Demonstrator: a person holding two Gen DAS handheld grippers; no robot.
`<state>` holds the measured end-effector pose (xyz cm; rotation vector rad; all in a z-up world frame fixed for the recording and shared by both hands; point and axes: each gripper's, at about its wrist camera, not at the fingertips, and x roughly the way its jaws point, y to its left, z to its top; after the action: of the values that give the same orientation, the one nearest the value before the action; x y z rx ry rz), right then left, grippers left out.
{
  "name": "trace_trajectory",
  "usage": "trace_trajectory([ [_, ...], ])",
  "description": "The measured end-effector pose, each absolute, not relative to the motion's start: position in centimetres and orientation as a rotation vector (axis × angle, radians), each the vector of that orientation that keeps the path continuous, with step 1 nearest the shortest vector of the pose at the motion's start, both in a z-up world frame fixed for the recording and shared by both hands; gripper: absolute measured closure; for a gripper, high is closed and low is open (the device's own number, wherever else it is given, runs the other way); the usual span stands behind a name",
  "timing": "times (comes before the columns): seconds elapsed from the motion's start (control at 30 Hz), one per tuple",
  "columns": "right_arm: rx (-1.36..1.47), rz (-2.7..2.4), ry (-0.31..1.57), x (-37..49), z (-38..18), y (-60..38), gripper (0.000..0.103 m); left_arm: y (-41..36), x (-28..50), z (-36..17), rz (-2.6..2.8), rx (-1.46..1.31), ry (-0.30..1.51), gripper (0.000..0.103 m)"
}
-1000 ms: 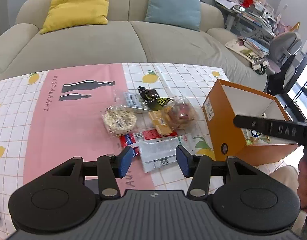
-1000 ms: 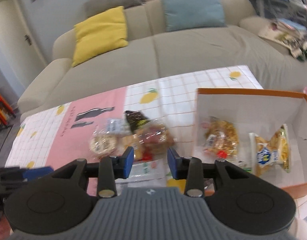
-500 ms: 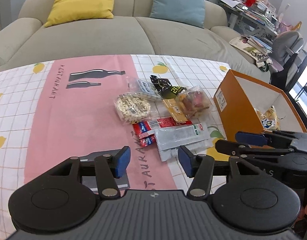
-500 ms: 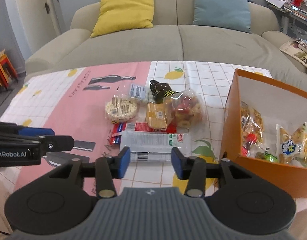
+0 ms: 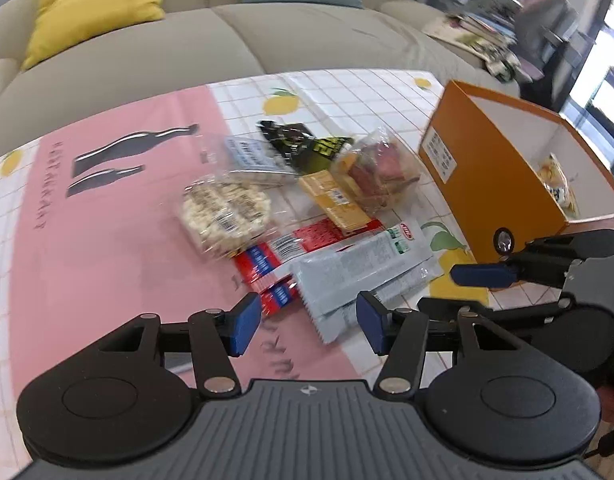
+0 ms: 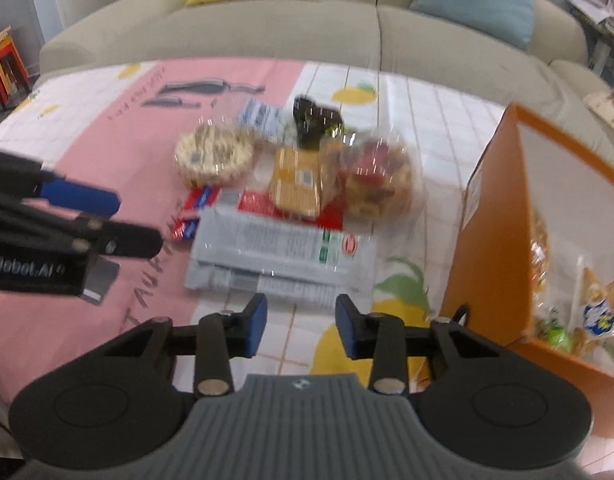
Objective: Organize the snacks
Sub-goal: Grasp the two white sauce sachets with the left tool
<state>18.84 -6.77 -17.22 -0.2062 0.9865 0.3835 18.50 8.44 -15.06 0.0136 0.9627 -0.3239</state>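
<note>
A pile of snacks lies mid-table: a grey flat pack (image 5: 363, 268) (image 6: 283, 256), a red bar (image 5: 303, 246), a round rice cake (image 5: 225, 208) (image 6: 214, 154), a yellow cracker pack (image 5: 333, 200) (image 6: 297, 182), a clear bag of red sweets (image 5: 377, 172) (image 6: 379, 184) and a black packet (image 5: 303, 144). An orange box (image 5: 479, 184) (image 6: 487, 248) at the right holds several snack bags. My left gripper (image 5: 309, 326) is open, just before the grey pack's near end. My right gripper (image 6: 301, 326) is open, just short of the grey pack.
The table wears a pink and white lemon-print cloth (image 5: 99, 240). A beige sofa (image 5: 187, 48) with yellow and blue cushions stands behind it. A cluttered desk and chair (image 5: 547, 36) are at the far right.
Both grippers have moved in closer to the snack pile and lower over the table. Both stay open and empty. The snacks and box have not moved.
</note>
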Motion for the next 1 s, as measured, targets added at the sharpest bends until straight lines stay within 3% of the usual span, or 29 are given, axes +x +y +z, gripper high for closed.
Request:
trace_trajectory([
  [0.07,-0.205,0.374,0.995,19.1,-17.9,-6.9,0.067,7.7,19.4,-15.6,-0.372,0.057,0.972,0.038],
  [0.23,-0.161,0.355,1.027,20.4,-19.2,-7.7,0.081,5.4,21.0,-16.8,-0.492,0.234,0.972,0.028],
  [0.63,-0.059,0.375,1.008,20.8,-20.4,-9.1,0.083,0.4,21.3,-19.4,-0.732,0.708,0.934,0.023],
  [0.8,-0.015,0.381,1.003,21.1,-20.5,-9.3,0.083,-0.6,21.7,-19.8,-0.772,0.741,0.926,0.02],
  [0.87,0.013,0.373,1.01,21.3,-20.5,-9.6,0.088,-0.7,22.0,-19.8,-0.776,0.719,0.936,0.02],
  [1.0,0.062,0.366,1.019,21.6,-20.6,-10.1,0.089,-0.3,22.2,-19.7,-0.75,0.648,0.964,0.035],
])
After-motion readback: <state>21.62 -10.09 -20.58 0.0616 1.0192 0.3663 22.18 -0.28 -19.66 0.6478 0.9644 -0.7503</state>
